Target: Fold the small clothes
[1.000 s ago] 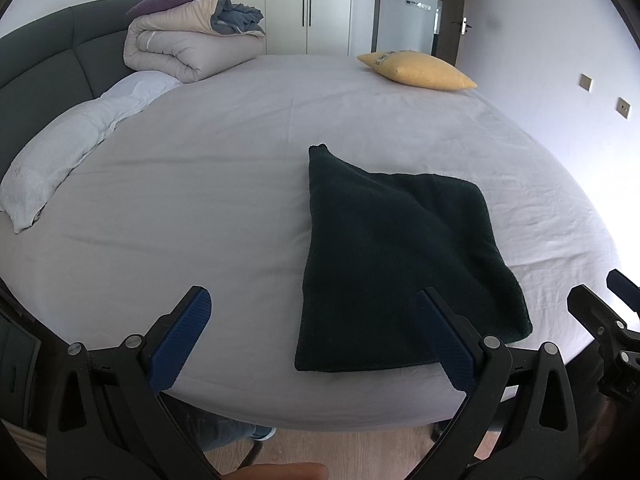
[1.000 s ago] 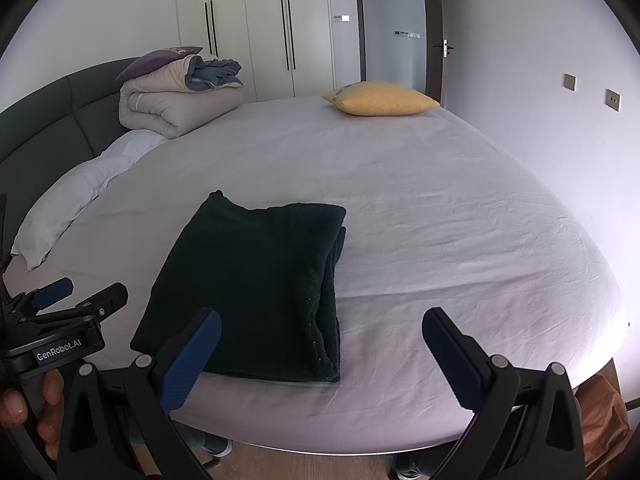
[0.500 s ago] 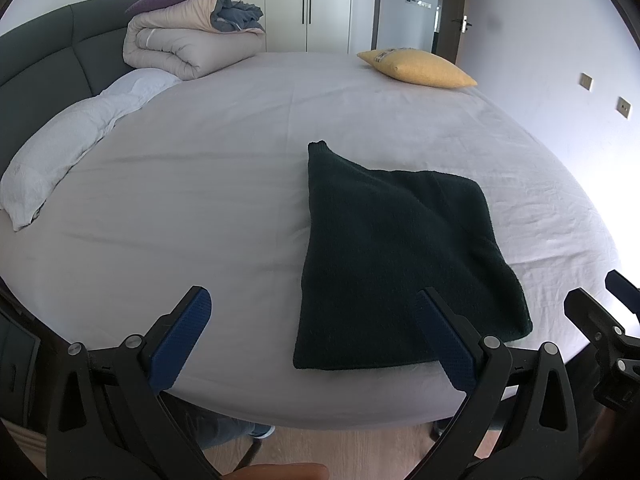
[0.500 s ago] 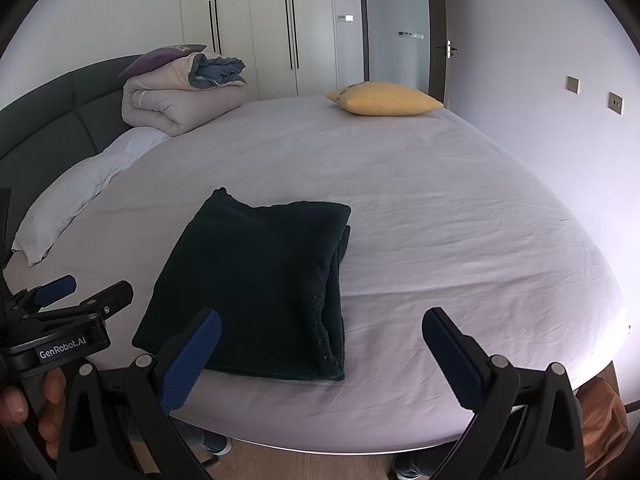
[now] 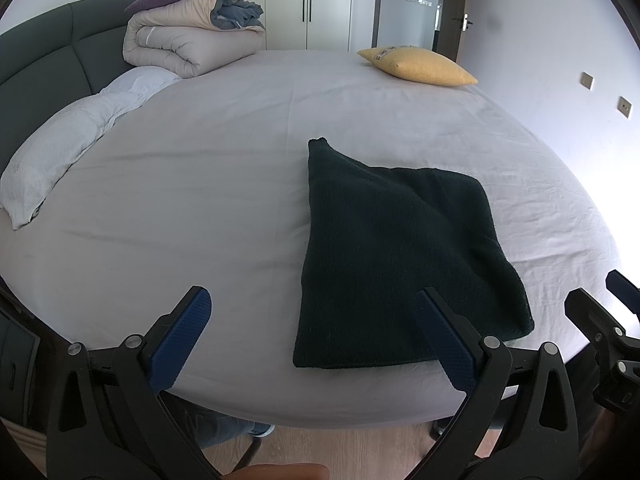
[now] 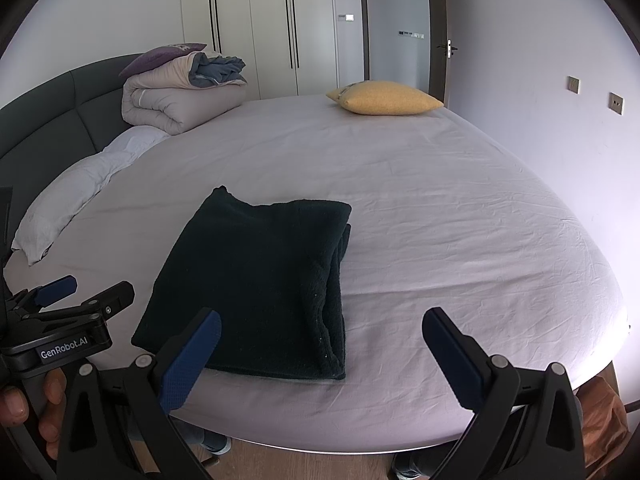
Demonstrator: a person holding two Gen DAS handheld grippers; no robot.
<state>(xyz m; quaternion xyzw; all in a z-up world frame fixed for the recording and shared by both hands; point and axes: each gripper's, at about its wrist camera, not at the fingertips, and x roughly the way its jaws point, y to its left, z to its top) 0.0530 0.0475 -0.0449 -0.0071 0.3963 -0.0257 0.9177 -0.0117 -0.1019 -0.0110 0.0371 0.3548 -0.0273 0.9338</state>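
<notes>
The dark folded cloth (image 5: 400, 264) lies flat on the bed (image 5: 200, 200), near its front edge. The left gripper (image 5: 316, 336) and right gripper (image 6: 320, 356) hang just in front, both spread wide, holding nothing.

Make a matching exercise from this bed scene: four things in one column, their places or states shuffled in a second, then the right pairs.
Things
1. dark green folded garment
2. yellow cushion
3. rolled beige duvet
4. left gripper

Places or states
A. far edge of the bed, near the door
B. open, holding nothing
C. against the headboard, purple pillow on top
D. flat on the sheet, near the front edge

Pairs: 1-D, 2-A, 3-C, 4-B
</notes>
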